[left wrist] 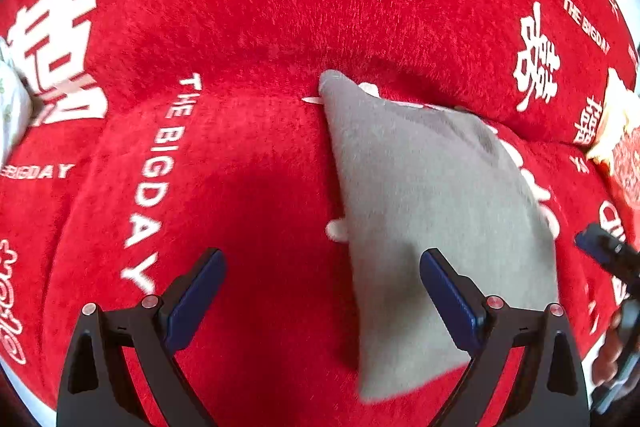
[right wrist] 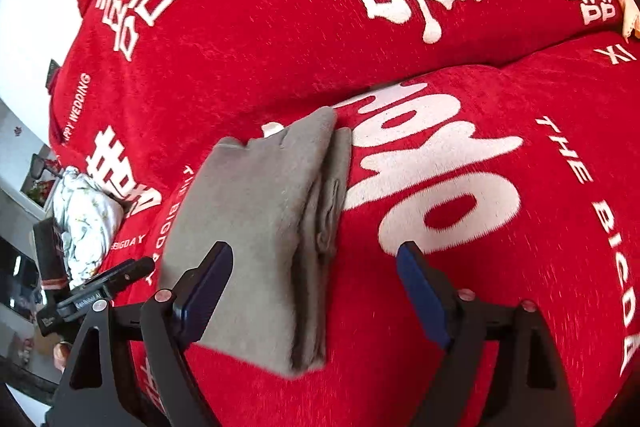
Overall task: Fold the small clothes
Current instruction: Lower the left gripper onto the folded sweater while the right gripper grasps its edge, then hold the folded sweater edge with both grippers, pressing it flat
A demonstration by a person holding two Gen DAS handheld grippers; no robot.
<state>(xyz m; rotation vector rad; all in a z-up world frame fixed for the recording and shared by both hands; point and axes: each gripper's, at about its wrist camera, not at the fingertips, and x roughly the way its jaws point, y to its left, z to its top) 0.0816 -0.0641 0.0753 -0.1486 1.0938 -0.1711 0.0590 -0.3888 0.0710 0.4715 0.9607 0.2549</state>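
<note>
The folded grey garment (right wrist: 256, 227) lies on the red sofa cover (right wrist: 500, 227), its long axis running away from both grippers, layered edges facing right. It sits between the wide-open, empty left gripper (left wrist: 322, 291) and right gripper (right wrist: 314, 287) (each overlapping one side). A floral bundle (right wrist: 86, 215) lies well left, clear of any move.

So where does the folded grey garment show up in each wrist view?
Left wrist: the grey garment lies right of centre, running under the left gripper's right finger.
Right wrist: the grey garment lies left of centre, its stacked edges facing right, beside the right gripper.
Shared landmark: the white THE BIGDAY lettering on the red blanket, just left of the garment.
</note>
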